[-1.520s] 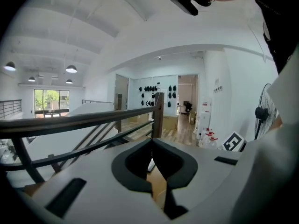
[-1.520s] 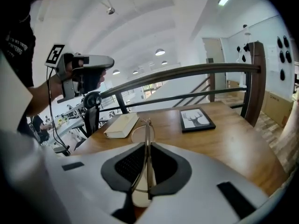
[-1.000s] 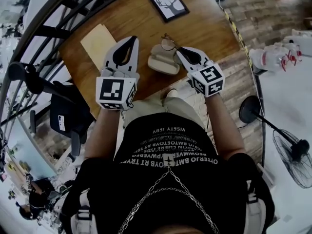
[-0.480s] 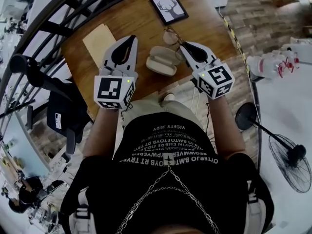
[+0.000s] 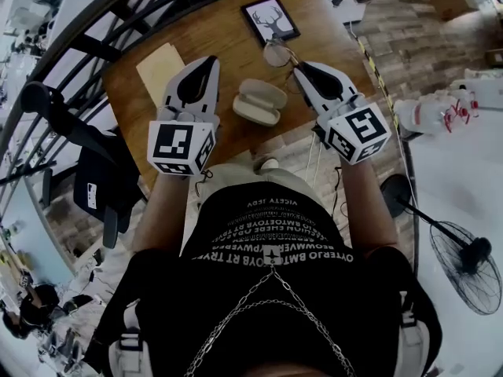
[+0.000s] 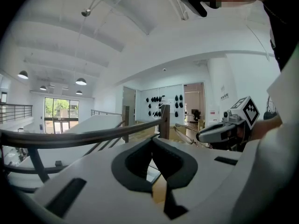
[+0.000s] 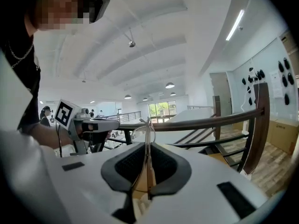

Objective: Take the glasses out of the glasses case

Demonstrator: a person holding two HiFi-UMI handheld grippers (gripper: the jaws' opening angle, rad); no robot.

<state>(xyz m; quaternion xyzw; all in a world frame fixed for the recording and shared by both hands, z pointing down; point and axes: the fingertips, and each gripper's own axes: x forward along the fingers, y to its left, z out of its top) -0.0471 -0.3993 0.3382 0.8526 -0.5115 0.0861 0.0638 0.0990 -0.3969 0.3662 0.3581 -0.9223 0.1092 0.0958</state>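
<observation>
My right gripper [image 5: 296, 67] is shut on thin wire-rimmed glasses [image 5: 276, 53] and holds them in the air above the wooden table [image 5: 220, 34]. In the right gripper view the frame's wire [image 7: 147, 160] runs between the closed pads of that gripper [image 7: 147, 146]. The pale glasses case [image 5: 259, 100] lies open on the table between the two grippers, nothing visible in it. My left gripper [image 5: 211, 60] hovers left of the case, shut with nothing in it; its tips meet in its own view [image 6: 153, 143]. That view also shows the right gripper [image 6: 219, 130] off to the right.
A framed deer picture [image 5: 271, 20] lies at the table's far side and a beige sheet [image 5: 161, 63] at its left. A dark curved railing [image 5: 94, 22] runs behind the table. A chair [image 5: 94, 187] stands at the left, a floor fan [image 5: 464, 250] at the right.
Both grippers have risen. The right one has carried the glasses up and away from the case, towards the deer picture. The case has stayed open on the table.
</observation>
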